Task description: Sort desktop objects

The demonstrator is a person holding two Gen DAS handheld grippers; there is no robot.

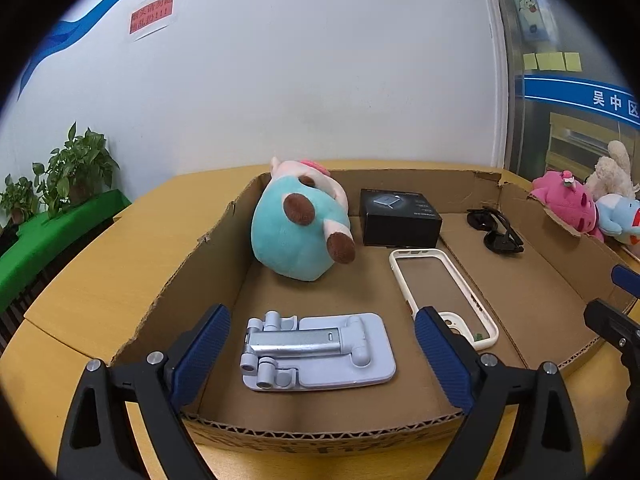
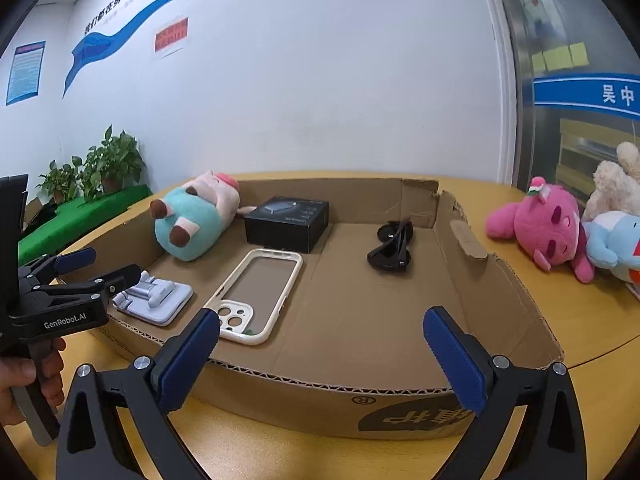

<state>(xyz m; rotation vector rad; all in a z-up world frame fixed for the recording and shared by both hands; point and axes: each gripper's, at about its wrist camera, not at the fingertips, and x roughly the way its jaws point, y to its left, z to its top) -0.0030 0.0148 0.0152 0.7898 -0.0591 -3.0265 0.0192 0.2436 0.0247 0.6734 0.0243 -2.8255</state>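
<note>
Probably an office: wall slogans, sticky notes, potted plants.

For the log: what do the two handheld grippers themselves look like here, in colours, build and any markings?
Both are the same design. The left gripper and the right gripper have black plastic frames with triangular cut-outs, silver screw heads at the pivots, and dark blue ribbed finger pads. Seen from the right wrist view, the left one's black body carries white "GenRobot.AI" lettering, held by a bare hand. No cables show.

left gripper spread wide, right gripper likewise
</note>
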